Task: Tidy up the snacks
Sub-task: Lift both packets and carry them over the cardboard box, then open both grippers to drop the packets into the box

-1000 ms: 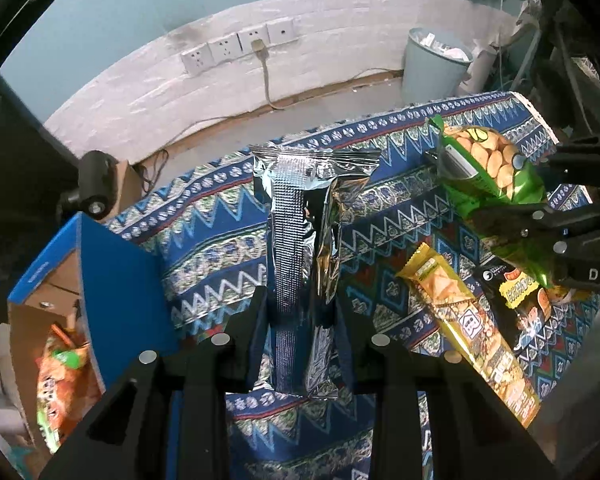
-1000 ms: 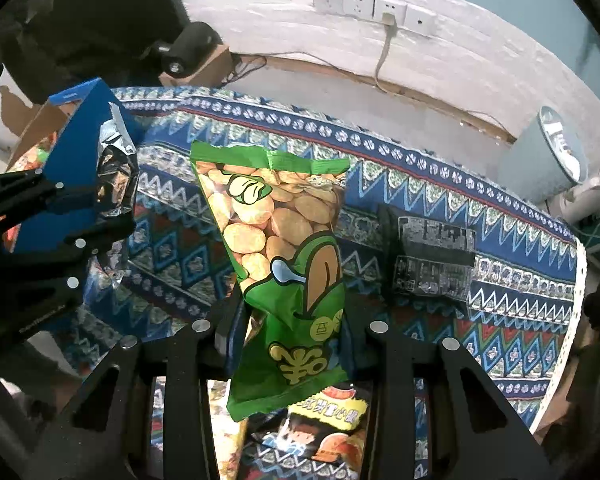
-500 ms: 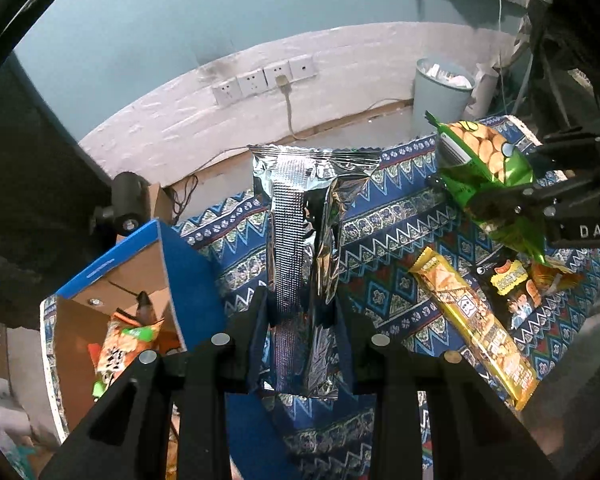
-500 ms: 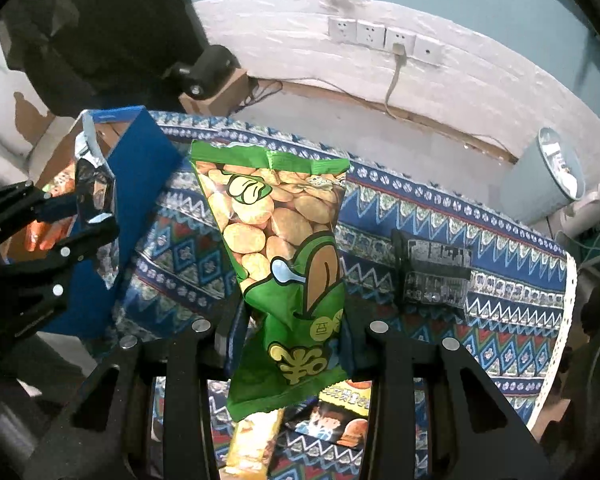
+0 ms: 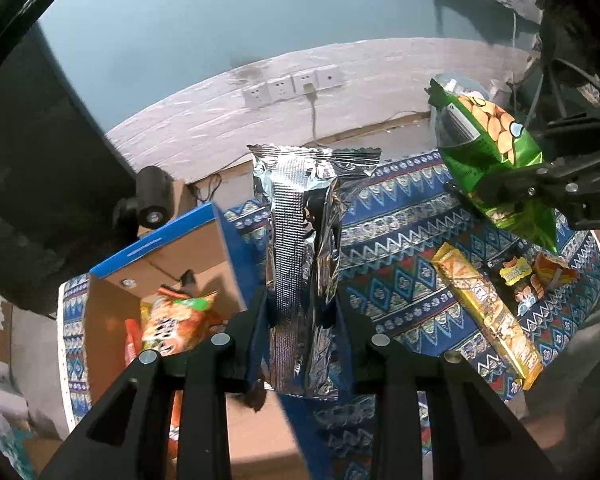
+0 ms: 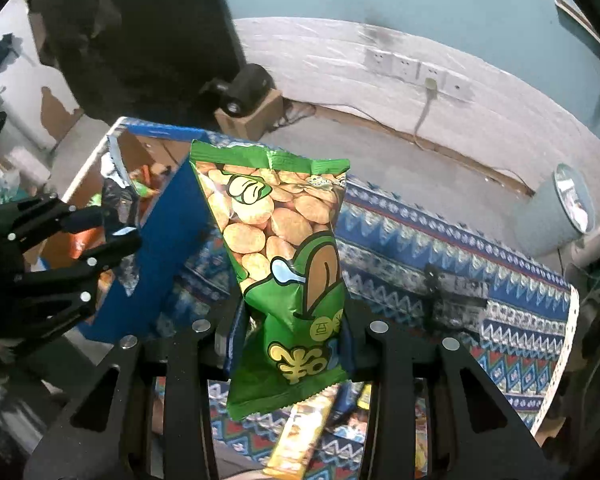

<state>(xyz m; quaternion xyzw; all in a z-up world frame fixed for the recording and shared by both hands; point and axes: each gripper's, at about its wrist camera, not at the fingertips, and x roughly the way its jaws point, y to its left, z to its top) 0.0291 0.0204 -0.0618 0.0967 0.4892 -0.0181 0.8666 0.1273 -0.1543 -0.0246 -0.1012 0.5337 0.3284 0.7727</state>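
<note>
Left wrist view: looks forward, close behind the silver packet (image 5: 300, 248).
Right wrist view: same, behind the green bag (image 6: 288, 264).
Shared: the blue box (image 5: 216, 232), patterned cloth (image 6: 500, 280).

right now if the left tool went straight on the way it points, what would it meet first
Probably the patterned tablecloth just right of the cardboard box; the left tool holds the silver packet there, though depth is unclear.

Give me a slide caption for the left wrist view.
Left gripper holds a silver snack bag above the open cardboard box.
</note>
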